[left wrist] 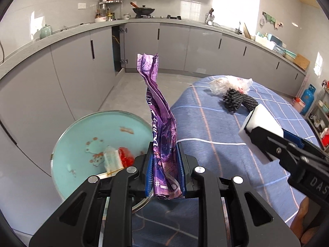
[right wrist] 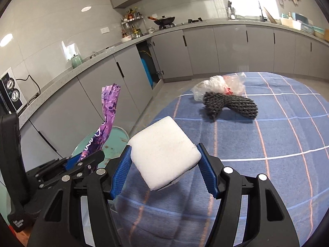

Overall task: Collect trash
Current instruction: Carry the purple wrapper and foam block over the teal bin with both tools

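Observation:
My left gripper [left wrist: 165,169] is shut on a crumpled purple snack wrapper [left wrist: 159,111] that stands up tall between its blue pads. It hangs at the table's left edge, beside a teal bin [left wrist: 82,135] on the floor that holds a red and white packet [left wrist: 118,157]. My right gripper [right wrist: 164,170] is shut on a white foam block [right wrist: 163,151] above the blue checked tablecloth [right wrist: 267,144]. In the left wrist view that block [left wrist: 260,130] and gripper come in from the right. The purple wrapper [right wrist: 109,111] and the bin [right wrist: 118,138] show at the left of the right wrist view.
A black foam net [right wrist: 232,105] and a clear plastic bag [right wrist: 222,84] lie on the far part of the table; the net [left wrist: 238,100] also shows in the left wrist view. Grey kitchen cabinets [left wrist: 174,43] ring the room, one door open. A blue gas cylinder [left wrist: 308,98] stands at the right.

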A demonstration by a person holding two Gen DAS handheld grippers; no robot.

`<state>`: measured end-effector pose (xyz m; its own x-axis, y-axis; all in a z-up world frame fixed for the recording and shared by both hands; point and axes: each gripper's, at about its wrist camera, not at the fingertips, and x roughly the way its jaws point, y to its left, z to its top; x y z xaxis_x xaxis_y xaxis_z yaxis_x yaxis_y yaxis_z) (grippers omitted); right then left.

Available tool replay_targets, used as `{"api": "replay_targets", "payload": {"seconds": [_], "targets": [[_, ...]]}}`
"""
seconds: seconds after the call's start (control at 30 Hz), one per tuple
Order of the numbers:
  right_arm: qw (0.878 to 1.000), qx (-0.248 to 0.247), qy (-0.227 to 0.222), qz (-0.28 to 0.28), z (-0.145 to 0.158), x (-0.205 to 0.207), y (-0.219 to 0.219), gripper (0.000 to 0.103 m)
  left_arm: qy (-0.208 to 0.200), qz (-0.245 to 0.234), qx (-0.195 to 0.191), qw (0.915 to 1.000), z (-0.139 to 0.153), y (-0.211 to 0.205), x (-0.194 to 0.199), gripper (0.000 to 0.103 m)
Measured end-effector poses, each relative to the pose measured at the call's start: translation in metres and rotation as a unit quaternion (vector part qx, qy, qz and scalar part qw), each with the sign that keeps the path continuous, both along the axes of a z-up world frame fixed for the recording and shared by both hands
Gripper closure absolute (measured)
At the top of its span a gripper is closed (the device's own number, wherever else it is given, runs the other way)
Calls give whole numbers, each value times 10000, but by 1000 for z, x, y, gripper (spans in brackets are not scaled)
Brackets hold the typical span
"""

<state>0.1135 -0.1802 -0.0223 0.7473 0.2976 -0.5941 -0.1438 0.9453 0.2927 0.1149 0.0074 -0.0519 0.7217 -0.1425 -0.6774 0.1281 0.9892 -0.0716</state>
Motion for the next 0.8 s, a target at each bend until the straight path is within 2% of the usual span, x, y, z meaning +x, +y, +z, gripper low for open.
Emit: {"api": "replay_targets", "payload": {"seconds": [0.43, 0.8], "targets": [[9995, -225, -110, 182, 10, 4, 52, 40, -93, 400, 30, 9992, 1, 46, -9, 83], [9986, -355, -142, 367, 15, 12, 85, 40, -87, 727, 77, 9973, -1, 72, -2, 82]]}}
